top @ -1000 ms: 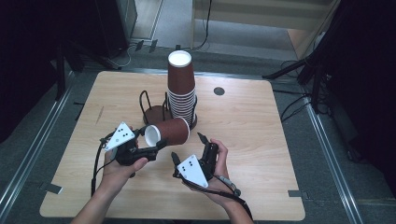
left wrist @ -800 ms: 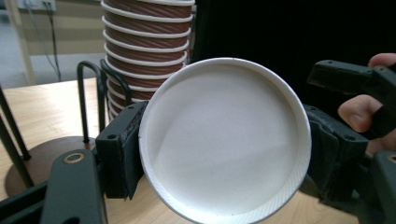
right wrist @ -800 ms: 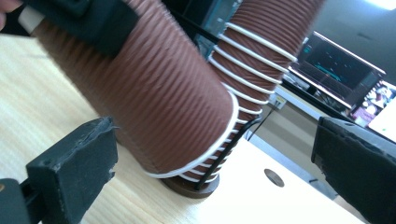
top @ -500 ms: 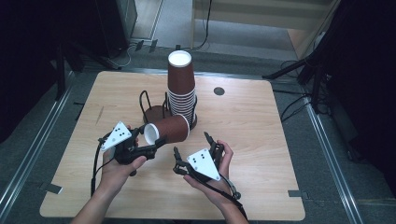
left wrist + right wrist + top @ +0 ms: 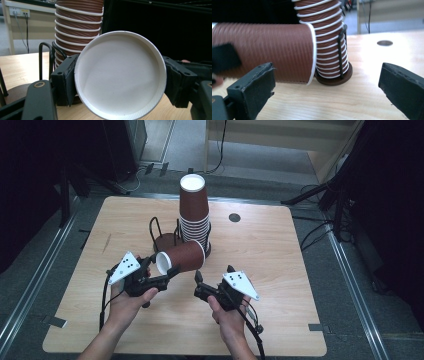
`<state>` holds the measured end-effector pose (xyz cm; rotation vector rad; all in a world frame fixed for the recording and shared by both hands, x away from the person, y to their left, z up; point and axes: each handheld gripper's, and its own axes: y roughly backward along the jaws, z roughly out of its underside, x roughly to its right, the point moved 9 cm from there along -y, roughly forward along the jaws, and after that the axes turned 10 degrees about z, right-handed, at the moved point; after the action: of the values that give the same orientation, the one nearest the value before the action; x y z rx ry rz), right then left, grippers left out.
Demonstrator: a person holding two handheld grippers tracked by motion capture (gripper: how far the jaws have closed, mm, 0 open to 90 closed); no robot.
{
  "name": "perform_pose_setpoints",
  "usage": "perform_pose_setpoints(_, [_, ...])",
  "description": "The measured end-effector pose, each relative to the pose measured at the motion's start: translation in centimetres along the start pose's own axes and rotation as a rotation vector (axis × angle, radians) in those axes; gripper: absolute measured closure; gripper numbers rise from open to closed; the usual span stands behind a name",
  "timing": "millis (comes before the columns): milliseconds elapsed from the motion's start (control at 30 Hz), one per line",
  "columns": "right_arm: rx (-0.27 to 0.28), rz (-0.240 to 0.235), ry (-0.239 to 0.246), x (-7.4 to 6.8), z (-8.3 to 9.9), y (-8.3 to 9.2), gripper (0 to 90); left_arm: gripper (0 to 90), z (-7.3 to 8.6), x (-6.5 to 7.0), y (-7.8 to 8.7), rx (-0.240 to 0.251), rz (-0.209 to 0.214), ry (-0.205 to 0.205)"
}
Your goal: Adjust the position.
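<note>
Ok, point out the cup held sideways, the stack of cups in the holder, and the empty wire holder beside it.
sideways paper cup (image 5: pixel 184 258): high view, its ribbed brown wall.
stack of paper cups (image 5: pixel 194 202): high view, top cup's side.
empty wire holder (image 5: pixel 164 240): high view, its round dark base.

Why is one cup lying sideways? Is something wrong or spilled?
Nothing is spilled or broken. The sideways cup is held in the air by the left gripper, its jaws clamped on the cup's base end. The other cups sit upside down in a neat stack on their rack. The right gripper is open with nothing in it.
</note>
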<state>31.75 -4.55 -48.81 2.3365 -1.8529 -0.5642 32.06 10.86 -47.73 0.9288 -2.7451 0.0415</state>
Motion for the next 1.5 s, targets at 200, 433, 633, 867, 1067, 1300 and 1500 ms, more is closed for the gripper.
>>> perform_pose_setpoints(200, [-0.016,0.054,-0.224,1.1,-1.2,-0.1,2.1,24.7,0.0,0.0,0.0,0.006,0.001,0.0])
perform_pose_setpoints(433, [-0.084,0.015,-0.411,1.3,-0.7,-0.5,4.4,24.7,0.1,0.1,-0.1,0.008,0.01,-0.004])
perform_pose_setpoints(633, [-0.143,-0.009,-0.622,1.6,0.1,-0.7,0.0,24.7,0.1,0.2,-0.2,0.02,0.009,-0.009])
perform_pose_setpoints(867, [-0.24,-0.097,-0.888,1.4,0.6,-0.9,0.0,24.6,0.3,0.5,-0.5,0.021,0.02,-0.021])
perform_pose_setpoints(1067, [-0.311,-0.133,-1.066,0.8,0.9,-0.9,0.0,24.6,0.5,0.7,-0.7,0.032,0.023,-0.023])
perform_pose_setpoints(1300, [-0.359,-0.186,-1.147,-0.4,0.8,-1.3,0.0,24.6,1.2,1.1,-1.2,0.029,0.027,-0.039])
perform_pose_setpoints(1500, [-0.418,-0.226,-1.237,-1.3,0.9,-1.9,0.0,24.6,1.5,1.7,-1.6,0.017,0.035,-0.065])
